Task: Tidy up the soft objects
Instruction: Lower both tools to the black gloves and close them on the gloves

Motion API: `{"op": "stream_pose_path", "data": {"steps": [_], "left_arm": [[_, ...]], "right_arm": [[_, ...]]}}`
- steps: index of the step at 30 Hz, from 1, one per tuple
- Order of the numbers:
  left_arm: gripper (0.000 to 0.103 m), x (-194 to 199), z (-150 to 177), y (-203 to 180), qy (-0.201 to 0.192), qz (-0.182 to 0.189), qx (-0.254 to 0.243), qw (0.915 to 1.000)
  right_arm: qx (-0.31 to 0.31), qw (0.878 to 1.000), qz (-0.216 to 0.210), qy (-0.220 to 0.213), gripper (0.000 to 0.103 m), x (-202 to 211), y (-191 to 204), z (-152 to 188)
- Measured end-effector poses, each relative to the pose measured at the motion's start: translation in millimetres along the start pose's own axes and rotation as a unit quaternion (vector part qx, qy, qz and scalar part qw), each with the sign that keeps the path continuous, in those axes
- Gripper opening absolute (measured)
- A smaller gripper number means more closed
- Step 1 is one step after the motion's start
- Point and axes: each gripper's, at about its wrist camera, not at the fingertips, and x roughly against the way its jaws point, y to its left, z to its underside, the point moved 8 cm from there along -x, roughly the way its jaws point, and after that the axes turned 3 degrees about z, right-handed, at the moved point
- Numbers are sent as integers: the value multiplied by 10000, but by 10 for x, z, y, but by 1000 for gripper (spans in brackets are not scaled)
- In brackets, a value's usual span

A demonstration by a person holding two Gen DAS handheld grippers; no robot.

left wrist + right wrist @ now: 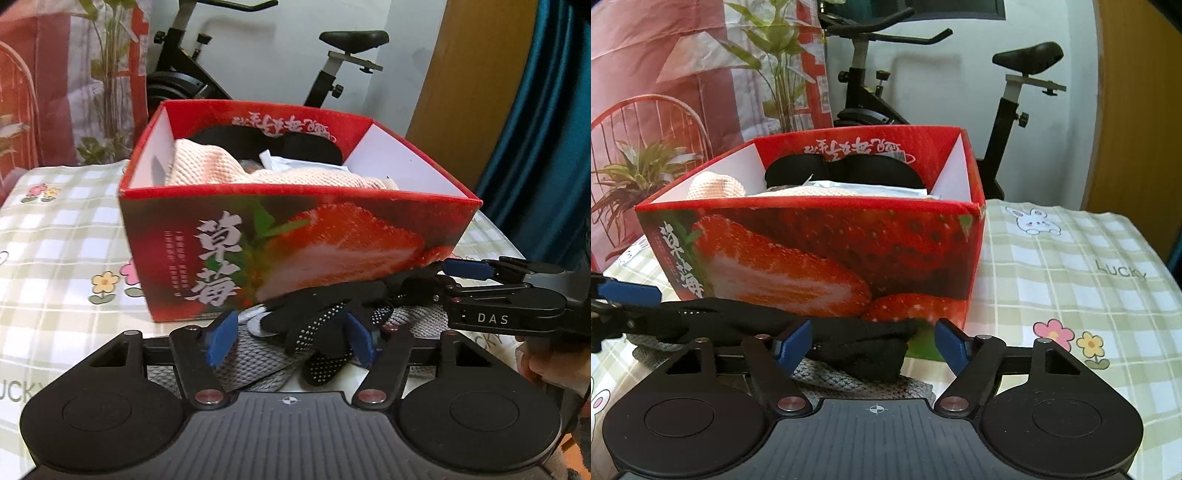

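A black glove with white grip dots [317,321] lies on a grey knitted cloth [255,362], right in front of the red strawberry box [295,243]. My left gripper [291,339] is open, its blue pads either side of the glove. In the right wrist view my right gripper [871,343] is open around the glove's [864,347] other end, with a gap at the right pad. The box [820,251] holds a pink knitted cloth [716,186], black items and a white packet. Each gripper shows in the other's view: the right gripper [443,284], the left gripper [624,306].
A checked tablecloth with flowers and rabbits [1071,277] covers the table. Behind the box stands an exercise bike [332,55]. A wooden door [461,74] and a teal curtain [535,129] are at the right. A hand [535,362] grips the right tool.
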Motion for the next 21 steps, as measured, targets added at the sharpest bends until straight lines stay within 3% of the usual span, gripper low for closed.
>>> {"op": "stream_pose_path", "data": {"steps": [5, 6, 7, 9, 12, 13, 14, 21], "left_arm": [[58, -176, 24, -21, 123, 78, 44, 9999], [52, -196, 31, -21, 133, 84, 47, 9999], [48, -204, 44, -26, 139, 68, 43, 9999], [23, -211, 61, -27, 134, 84, 20, 9999], [11, -183, 72, -38, 66, 169, 22, 9998], [10, -171, 72, -36, 34, 159, 16, 9999], [10, -152, 75, -26, -6, 116, 11, 9999], [9, 21, 40, 41, -306, 110, 171, 9993]], "right_arm": [[-221, 9996, -176, 55, 63, -58, 1, 26], [-264, 9993, -246, 60, 54, -64, 17, 36], [-292, 9993, -247, 56, 52, -65, 24, 45], [-330, 9991, -283, 29, 45, -60, 53, 62], [-366, 9988, -339, 16, 34, -35, 101, 83], [-351, 9988, -334, 24, 25, -27, 121, 93], [-336, 9989, -334, 29, 22, -17, 137, 100], [-279, 9987, -348, -252, 19, 175, 296, 106]]}}
